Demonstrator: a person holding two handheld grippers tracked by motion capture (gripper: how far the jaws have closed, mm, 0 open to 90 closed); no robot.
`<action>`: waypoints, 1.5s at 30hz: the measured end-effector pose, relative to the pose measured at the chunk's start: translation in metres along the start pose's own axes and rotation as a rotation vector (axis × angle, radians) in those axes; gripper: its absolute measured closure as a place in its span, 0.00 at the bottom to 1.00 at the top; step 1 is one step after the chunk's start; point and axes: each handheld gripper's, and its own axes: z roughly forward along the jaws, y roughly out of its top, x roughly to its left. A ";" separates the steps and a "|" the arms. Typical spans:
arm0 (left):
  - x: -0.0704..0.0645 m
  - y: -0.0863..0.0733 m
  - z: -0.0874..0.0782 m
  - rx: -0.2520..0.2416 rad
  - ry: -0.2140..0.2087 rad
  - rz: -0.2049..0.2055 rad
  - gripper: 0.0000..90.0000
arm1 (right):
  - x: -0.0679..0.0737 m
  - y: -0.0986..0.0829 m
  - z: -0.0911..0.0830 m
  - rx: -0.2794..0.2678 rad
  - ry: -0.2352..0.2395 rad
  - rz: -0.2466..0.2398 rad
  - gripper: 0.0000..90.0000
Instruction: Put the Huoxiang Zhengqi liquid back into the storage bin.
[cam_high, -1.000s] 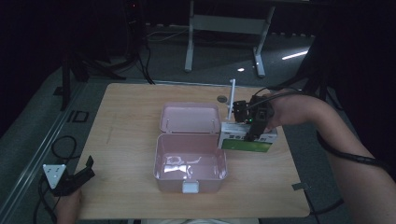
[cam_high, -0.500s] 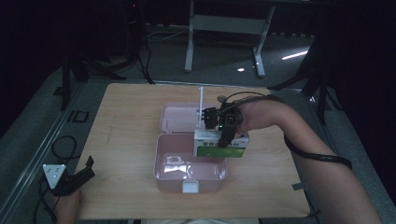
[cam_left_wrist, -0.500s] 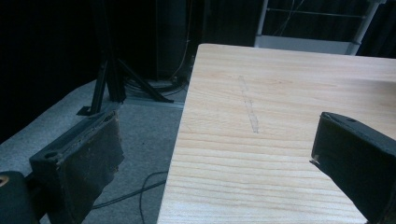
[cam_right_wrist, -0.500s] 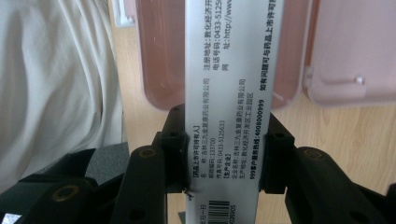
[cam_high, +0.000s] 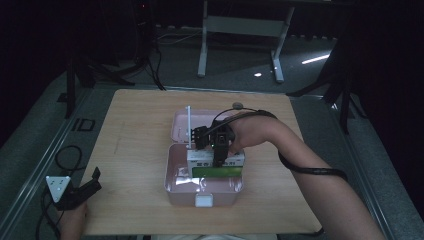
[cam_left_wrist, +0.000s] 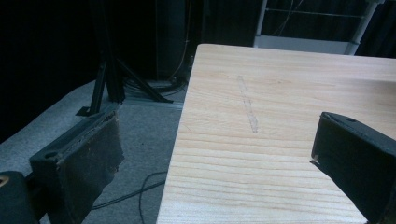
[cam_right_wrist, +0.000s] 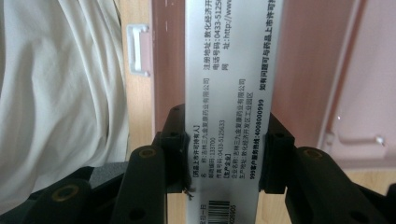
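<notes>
Your right gripper (cam_high: 216, 159) has its jaws clamped on a box (cam_high: 216, 165), holding it over the open pink case (cam_high: 204, 186) in the middle of the table (cam_high: 145, 130). Your left gripper (cam_high: 80, 189) sits at the table's near left corner with jaws spread wide, holding nothing.

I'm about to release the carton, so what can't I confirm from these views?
- Whether the white and green printed cardboard carton touches the floor of the open pink plastic box: high view, right gripper covers it.
- Carton's ends: right gripper view, cut by edges.
- Box contents: high view, too dim and glary.
</notes>
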 end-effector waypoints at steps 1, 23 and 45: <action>0.000 0.000 0.000 0.000 0.000 0.000 0.02 | 0.000 0.002 0.003 0.002 0.001 -0.004 0.68; 0.000 0.000 0.000 -0.003 -0.003 -0.003 0.02 | -0.010 0.013 0.095 0.022 0.050 -0.013 0.68; 0.000 0.000 0.001 0.001 -0.003 0.001 0.02 | -0.011 0.003 0.138 0.027 0.090 0.010 0.68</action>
